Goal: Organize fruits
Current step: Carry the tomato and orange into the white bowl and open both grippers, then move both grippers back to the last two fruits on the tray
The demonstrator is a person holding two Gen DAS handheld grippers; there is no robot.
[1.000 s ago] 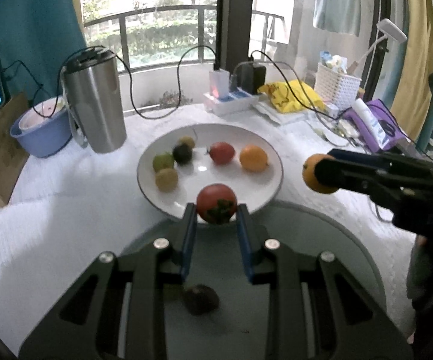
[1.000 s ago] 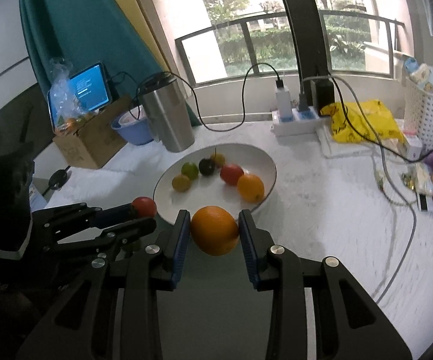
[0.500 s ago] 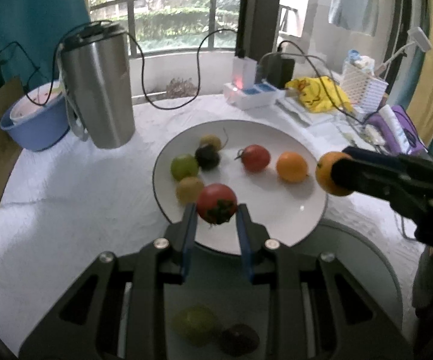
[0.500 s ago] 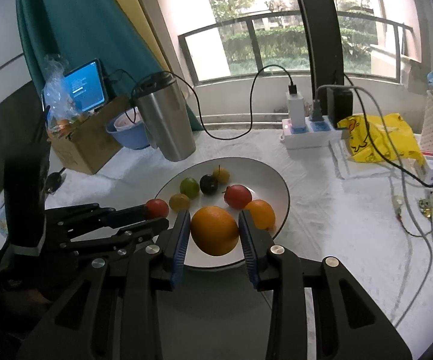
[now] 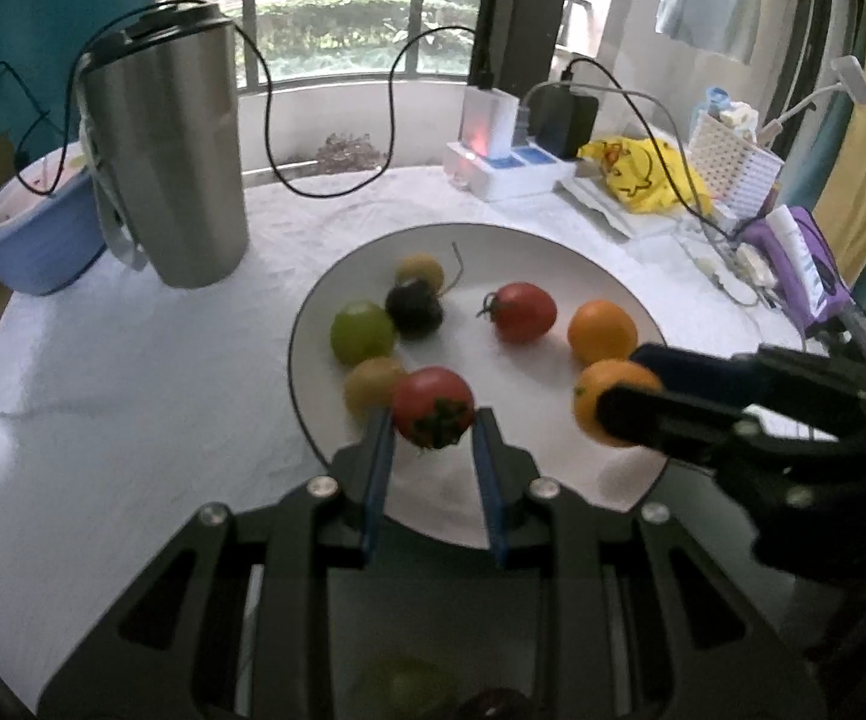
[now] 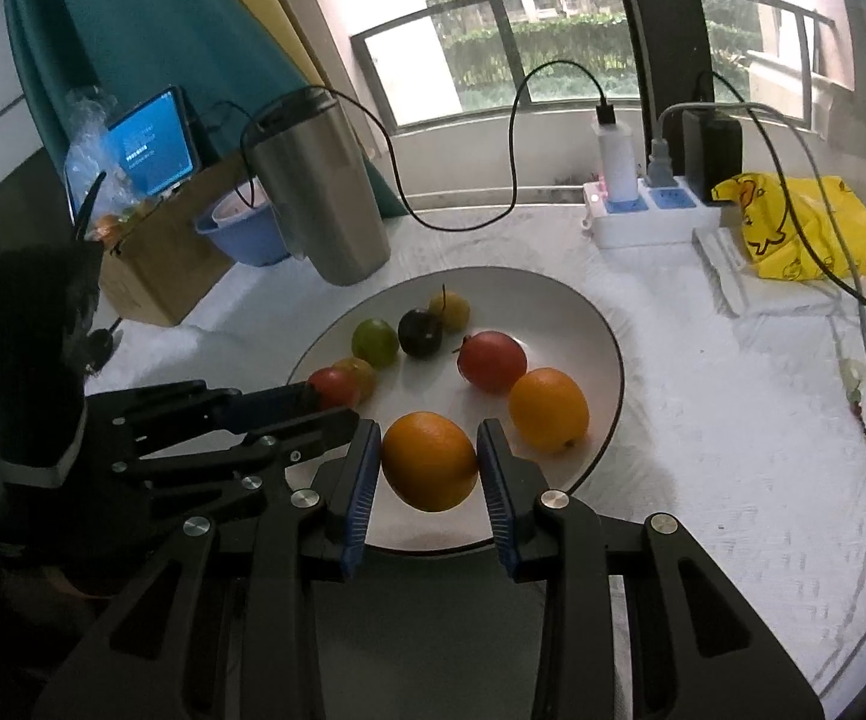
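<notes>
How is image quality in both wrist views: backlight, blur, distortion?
Left wrist view: window backlight, fisheye bending at the edges, right gripper soft; held tomato and plate readable. Right wrist view: bright window, steel tumbler bowed by fisheye, held orange sharp.

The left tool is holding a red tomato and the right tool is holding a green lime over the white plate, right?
Not quite. The right tool holds a round orange, not a green lime, as the right wrist view shows. The left tool does hold a red tomato over the white plate.
</notes>
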